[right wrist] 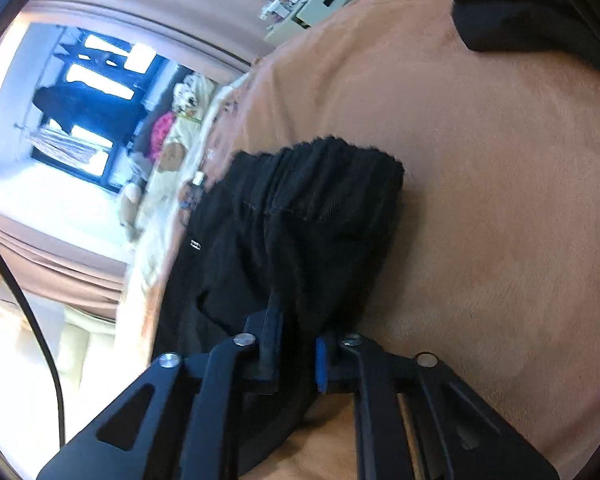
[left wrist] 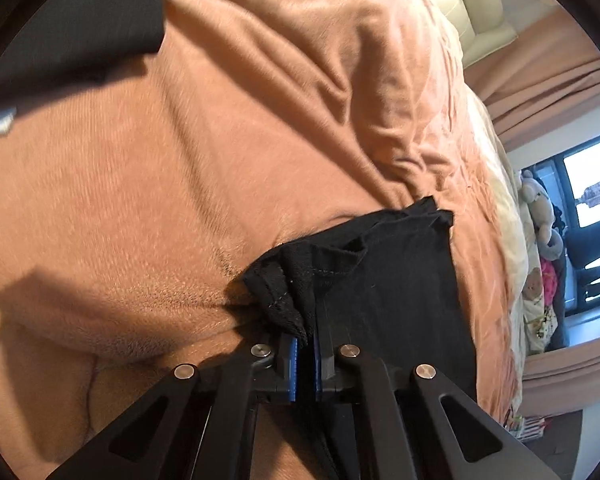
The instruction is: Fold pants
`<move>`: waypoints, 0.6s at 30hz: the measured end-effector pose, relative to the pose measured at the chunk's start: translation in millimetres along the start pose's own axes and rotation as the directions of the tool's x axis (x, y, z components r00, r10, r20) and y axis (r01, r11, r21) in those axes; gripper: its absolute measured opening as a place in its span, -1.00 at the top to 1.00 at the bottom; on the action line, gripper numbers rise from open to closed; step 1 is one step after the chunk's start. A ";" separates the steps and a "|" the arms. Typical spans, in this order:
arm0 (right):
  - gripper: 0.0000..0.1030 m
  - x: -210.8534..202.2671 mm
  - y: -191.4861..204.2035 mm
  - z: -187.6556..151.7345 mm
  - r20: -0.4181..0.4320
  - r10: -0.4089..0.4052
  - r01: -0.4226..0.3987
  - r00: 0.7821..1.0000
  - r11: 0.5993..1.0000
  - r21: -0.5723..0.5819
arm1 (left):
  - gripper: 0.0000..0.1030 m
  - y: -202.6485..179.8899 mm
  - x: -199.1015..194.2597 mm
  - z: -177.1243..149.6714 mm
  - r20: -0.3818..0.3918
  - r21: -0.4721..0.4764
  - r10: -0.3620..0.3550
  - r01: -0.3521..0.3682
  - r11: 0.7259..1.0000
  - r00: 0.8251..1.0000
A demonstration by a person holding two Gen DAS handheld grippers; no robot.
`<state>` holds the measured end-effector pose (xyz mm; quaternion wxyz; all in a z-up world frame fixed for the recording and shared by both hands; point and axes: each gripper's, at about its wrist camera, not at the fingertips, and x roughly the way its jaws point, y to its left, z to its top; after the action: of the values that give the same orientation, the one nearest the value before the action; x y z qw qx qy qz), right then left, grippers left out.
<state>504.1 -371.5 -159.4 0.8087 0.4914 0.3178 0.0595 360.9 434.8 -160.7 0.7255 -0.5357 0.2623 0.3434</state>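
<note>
The black pants (left wrist: 380,276) lie on a peach blanket (left wrist: 180,160) on a bed. My left gripper (left wrist: 306,340) is shut on a hemmed edge of the pants, with the fabric bunched between its blue pads (left wrist: 294,364). In the right wrist view the pants (right wrist: 300,216) show as a gathered black bundle with a frayed top edge. My right gripper (right wrist: 300,344) is shut on this fabric, which fills the gap between the fingers (right wrist: 272,336). Another dark cloth (left wrist: 80,20) sits at the upper left of the left wrist view; it also shows in the right wrist view (right wrist: 540,4).
The peach blanket (right wrist: 500,200) is rumpled, with a raised fold (left wrist: 360,60). Stuffed toys (left wrist: 540,216) line the bed's far edge by a window (right wrist: 88,112) and curtains (left wrist: 548,88). A beige box with cables (right wrist: 312,4) sits beyond the bed.
</note>
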 end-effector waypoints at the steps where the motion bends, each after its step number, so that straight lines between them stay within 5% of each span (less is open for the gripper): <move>1: 0.90 -6.6 8.2 2.5 0.007 0.007 -0.007 1.000 1.000 -0.030 | 0.90 -3.1 -4.0 1.5 0.002 0.001 -0.003 0.003 1.000 1.000; 11: 0.95 -44.8 59.6 2.8 0.028 0.027 -0.023 0.999 0.992 -0.125 | 0.91 -47.2 -70.8 19.0 0.044 0.060 -0.128 0.125 0.990 0.991; 18: 0.95 -70.8 65.5 -0.9 0.000 0.007 -0.007 1.000 0.990 -0.143 | 0.91 -39.2 -111.3 19.0 0.023 0.091 -0.121 0.118 0.989 0.992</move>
<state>461.7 -366.4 -73.0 0.8416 0.4335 0.3109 0.0848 321.9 421.4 -48.5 0.7717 -0.5124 0.2345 0.2949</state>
